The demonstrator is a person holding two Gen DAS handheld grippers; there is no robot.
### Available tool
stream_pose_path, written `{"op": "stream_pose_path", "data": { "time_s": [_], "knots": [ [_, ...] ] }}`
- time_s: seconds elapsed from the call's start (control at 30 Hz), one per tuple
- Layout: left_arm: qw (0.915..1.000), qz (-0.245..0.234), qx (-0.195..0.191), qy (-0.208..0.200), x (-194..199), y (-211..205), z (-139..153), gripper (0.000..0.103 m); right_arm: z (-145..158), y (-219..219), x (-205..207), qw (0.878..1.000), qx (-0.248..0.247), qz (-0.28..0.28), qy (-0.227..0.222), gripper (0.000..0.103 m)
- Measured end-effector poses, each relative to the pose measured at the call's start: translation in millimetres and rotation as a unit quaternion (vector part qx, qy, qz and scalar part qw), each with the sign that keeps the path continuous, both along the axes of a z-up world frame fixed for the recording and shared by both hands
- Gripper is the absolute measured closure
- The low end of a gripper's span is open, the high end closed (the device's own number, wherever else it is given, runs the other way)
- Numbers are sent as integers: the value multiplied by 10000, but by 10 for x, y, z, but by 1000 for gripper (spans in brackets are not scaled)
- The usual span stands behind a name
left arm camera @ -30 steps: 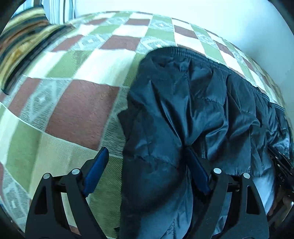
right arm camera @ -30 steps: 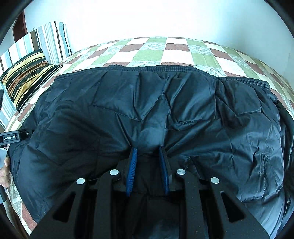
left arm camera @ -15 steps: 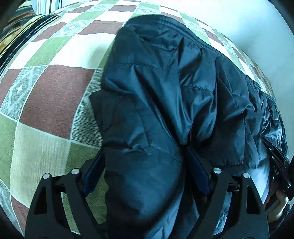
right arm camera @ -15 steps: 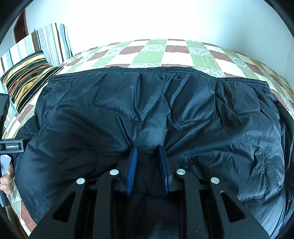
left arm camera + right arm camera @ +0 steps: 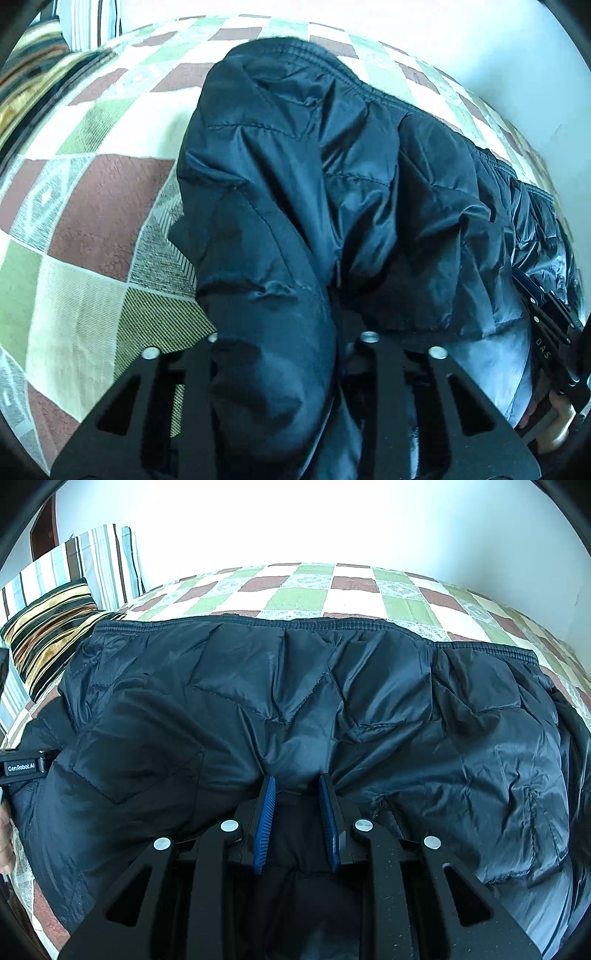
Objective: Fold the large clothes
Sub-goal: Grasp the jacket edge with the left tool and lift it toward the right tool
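My dark blue puffy jacket (image 5: 314,709) lies spread on the bed (image 5: 306,598) with the checkered blanket. My right tongs (image 5: 297,812) are partly closed and pinch a fold at the jacket's near edge. My left tongs (image 5: 284,354) are buried in a bunched-up side of the jacket, so I cannot tell how wide they are. Striped pillows (image 5: 51,627) sit far to the left

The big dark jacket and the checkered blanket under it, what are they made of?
The jacket looks like thin, slightly shiny nylon-type shell with puffy filling: stitched quilt lines, soft sheen. The blanket looks like matte woven cloth: visible ribbed, patterned squares.
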State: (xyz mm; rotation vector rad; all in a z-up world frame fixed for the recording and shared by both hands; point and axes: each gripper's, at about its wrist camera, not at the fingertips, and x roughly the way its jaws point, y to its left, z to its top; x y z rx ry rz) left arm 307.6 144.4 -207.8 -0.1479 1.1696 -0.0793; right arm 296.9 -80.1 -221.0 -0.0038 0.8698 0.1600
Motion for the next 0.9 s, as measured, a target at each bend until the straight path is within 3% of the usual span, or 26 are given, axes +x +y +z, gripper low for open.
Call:
{"op": "stream_pose_path", "data": {
  "time_s": [0.37,0.67,0.9],
  "knots": [
    [9984,-17,323,-454,-18,-214,490,86,-11,46,-13,9998,-135,-41,-104,79],
    [9897,-587,617,-1152,-73,-839,1126,87,-13,39,-3,9999,-123,-62,-97,79],
    [9828,-902,909,-1327,-131,-1331,1281,87,-15,15,-2,9999,-72,-51,-84,79]
  ]
}}
